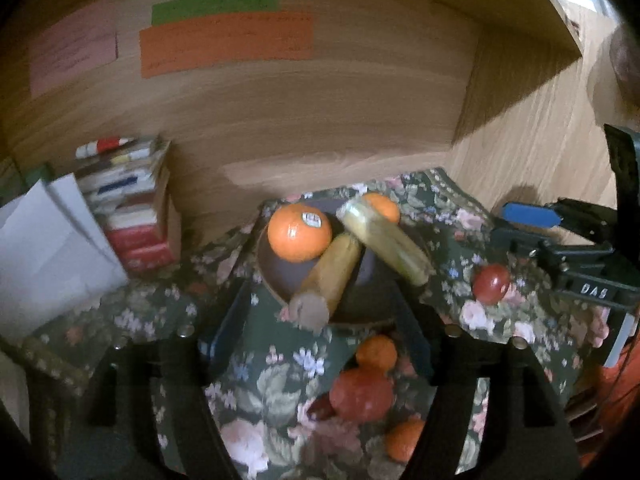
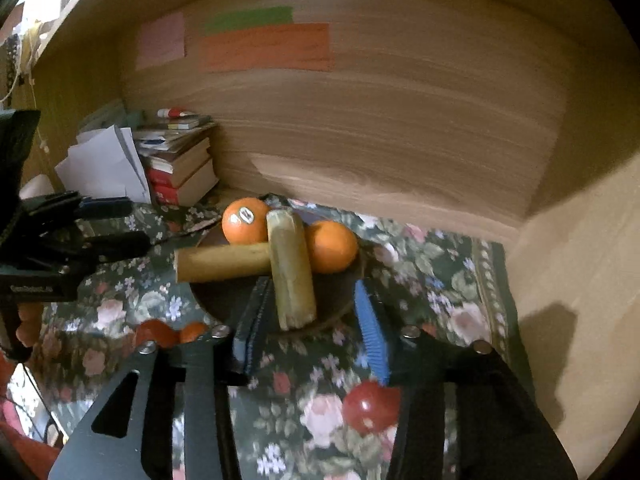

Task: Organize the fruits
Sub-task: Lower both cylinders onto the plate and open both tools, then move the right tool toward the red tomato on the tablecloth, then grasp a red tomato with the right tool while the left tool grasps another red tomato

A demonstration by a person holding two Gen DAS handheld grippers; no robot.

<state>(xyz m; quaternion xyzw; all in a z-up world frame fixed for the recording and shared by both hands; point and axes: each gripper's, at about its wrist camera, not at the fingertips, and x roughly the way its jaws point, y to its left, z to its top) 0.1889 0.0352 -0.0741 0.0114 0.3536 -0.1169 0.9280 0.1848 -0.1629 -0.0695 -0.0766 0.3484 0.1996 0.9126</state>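
- While both of my grippers hang over the flowered cloth [image 2: 460, 280], neither has hold of anything: the left gripper [image 1: 316, 320] has its jaws spread wide around the near rim of the bowl [image 1: 280, 276], and the right gripper [image 2: 308, 324] is parted just as wide at its own near edge of the bowl.
- I count two oranges and two pale stalk pieces in the bowl: the stickered orange [image 1: 299, 232], a second orange [image 2: 331, 246] behind, the nearer stalk [image 1: 332, 276] jutting over the rim, and the other stalk [image 2: 291, 268] lying across it.
- Loose on the cloth I see a red tomato [image 2: 370, 406] near the right gripper, and another tomato [image 1: 362, 394] with two small oranges near the left.
- I judge the overhanging stalk risky: nudging the bowl or adding fruit could tip it out, and round fruit could roll.
- Readable writing is scant: "DAS" on the right gripper's body; the sticker and coloured wall notes [image 1: 226, 42] are too blurred.
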